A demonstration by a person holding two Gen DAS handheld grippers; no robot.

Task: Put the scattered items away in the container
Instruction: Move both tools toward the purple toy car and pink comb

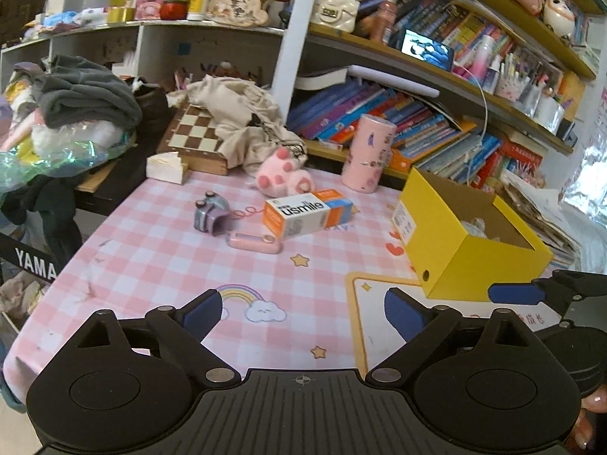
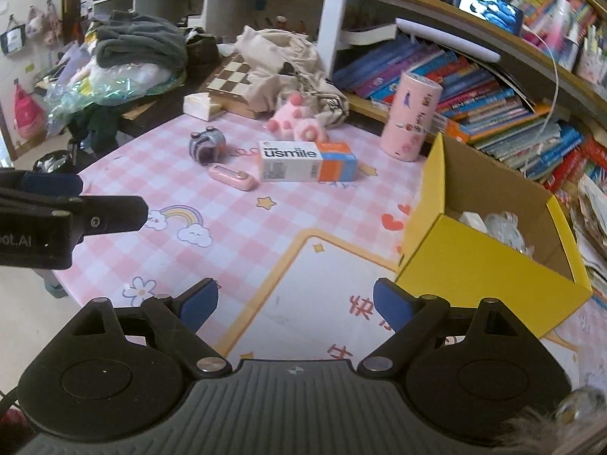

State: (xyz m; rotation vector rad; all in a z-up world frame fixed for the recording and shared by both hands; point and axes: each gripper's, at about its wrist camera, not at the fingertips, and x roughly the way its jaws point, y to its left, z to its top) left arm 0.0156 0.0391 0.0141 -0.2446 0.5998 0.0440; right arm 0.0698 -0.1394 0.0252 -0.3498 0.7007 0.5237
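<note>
Nearest the viewer, two hand-held tongs hover over a surface covered in a smooth pink-and-white checked cloth printed with rainbows, stars and hearts. The left tongs stand wide with nothing between their blue padded tips, and the right tongs are likewise spread wide and empty. Both seem held back and low, probably so either can choose an item to reach for.

To the right, just beside the right tongs, sits the container: a yellow box of stiff cardboard, open on top, with plain brown walls inside. A few pale items already lie at its bottom; what they are is too unclear to tell. It seems to sit at the surface's edge so things can be dropped in easily from above.

Further out, near the middle of the surface, the scattered items lie close together. A rectangular white and orange carton marked "usmile" lies flat on its long side. Just beside it is a small pink case, rounded and smooth, and next to that a little purple-grey toy car of hard plastic. Behind the carton lies a fluffy pink plush toy. A tall pink cylinder with small printed figures stands upright near the box's far corner.

Beyond, a wooden chessboard, crumpled beige cloth and shelves crammed with colourful books fill the background.
</note>
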